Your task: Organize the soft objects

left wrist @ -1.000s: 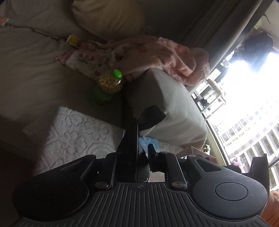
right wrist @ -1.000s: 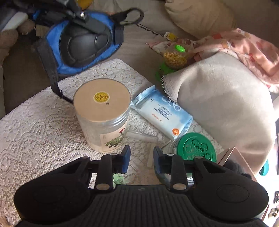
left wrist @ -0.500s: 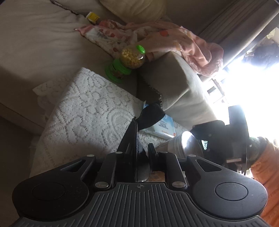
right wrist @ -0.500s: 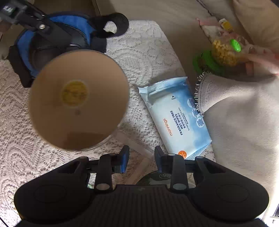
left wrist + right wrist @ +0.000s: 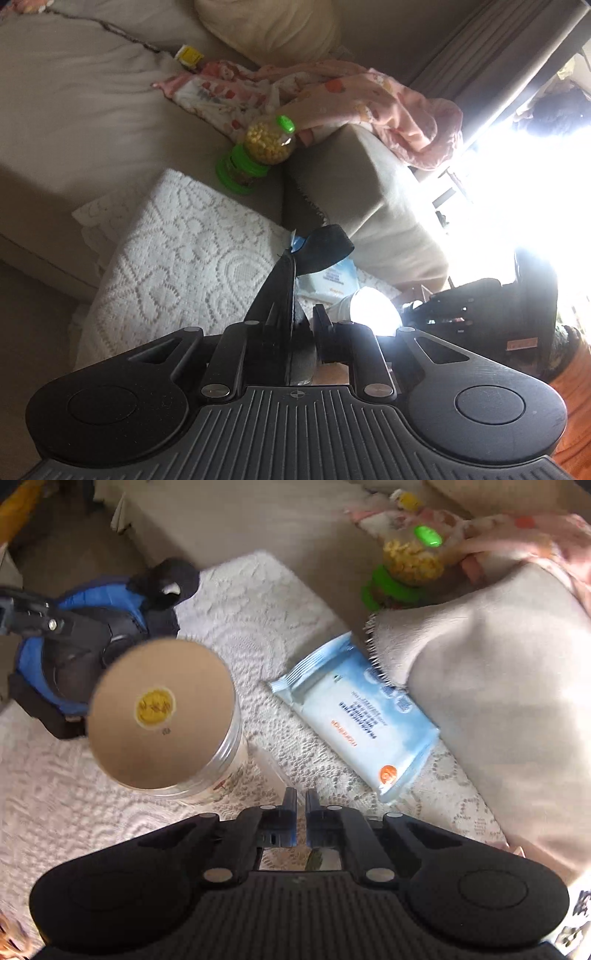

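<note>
1. While the left gripper (image 5: 295, 314) is pinching a black strap (image 5: 288, 280) of the blue knee pad (image 5: 74, 642), that pad is lying on the lace tabletop (image 5: 258, 602) at ten o'clock.
2. The right gripper (image 5: 300, 805) fingers are sitting nearly pressed together, gripping nothing, with the wet wipes pack (image 5: 362, 716) at one o'clock.

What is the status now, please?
Left gripper shut on black strap. Right gripper nearly shut, empty, above lace cloth. Jar and wipes pack close ahead.
</note>
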A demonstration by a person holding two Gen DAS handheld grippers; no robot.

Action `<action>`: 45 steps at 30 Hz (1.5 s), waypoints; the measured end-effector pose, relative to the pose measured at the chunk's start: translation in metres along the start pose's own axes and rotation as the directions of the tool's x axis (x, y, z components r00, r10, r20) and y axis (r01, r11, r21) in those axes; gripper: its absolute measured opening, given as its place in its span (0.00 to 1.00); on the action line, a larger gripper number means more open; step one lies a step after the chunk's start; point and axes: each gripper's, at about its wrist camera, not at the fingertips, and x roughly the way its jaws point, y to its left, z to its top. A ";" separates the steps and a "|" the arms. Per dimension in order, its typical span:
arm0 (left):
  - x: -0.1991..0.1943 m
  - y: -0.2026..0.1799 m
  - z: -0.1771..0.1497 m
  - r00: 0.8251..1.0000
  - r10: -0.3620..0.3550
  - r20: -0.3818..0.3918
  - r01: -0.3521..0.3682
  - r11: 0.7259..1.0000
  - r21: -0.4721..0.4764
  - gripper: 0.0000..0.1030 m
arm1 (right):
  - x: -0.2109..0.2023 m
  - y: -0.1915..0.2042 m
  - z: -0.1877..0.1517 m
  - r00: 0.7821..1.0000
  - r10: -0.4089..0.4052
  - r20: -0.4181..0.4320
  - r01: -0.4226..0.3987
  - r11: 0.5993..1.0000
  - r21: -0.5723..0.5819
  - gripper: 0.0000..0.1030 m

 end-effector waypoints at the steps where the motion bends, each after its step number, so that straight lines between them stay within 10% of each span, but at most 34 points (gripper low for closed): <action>1: -0.005 -0.005 0.003 1.000 -0.001 0.014 0.001 1.000 0.012 0.19 | -0.009 -0.002 -0.001 1.000 -0.013 0.017 0.013 1.000 0.010 0.00; 8: -0.013 -0.026 0.006 0.999 -0.028 0.034 0.026 0.998 0.050 0.19 | -0.028 -0.011 -0.006 0.998 0.001 0.062 -0.005 0.998 0.066 0.00; 13: -0.001 -0.011 -0.001 0.999 -0.046 0.003 0.046 0.999 0.018 0.19 | 0.001 0.002 0.004 1.000 0.003 0.025 0.000 0.995 -0.098 0.22; 21: 0.007 0.013 -0.004 0.998 -0.058 -0.028 0.057 0.998 -0.023 0.19 | 0.061 -0.017 0.031 0.989 0.089 -0.116 -0.097 0.993 -0.065 0.28; 26: 0.006 0.015 -0.004 0.998 -0.049 -0.031 0.048 0.999 -0.026 0.19 | 0.056 -0.022 0.026 0.991 0.072 -0.117 -0.074 0.997 -0.011 0.11; 36: -0.037 -0.049 0.029 0.995 -0.018 0.094 0.009 0.995 0.098 0.19 | -0.051 -0.036 0.009 0.995 -0.033 0.095 0.024 0.995 0.097 0.06; 45: -0.037 -0.165 0.043 0.988 -0.110 0.107 0.080 0.965 0.252 0.19 | -0.175 -0.064 -0.052 0.927 -0.179 0.328 0.098 0.964 0.248 0.06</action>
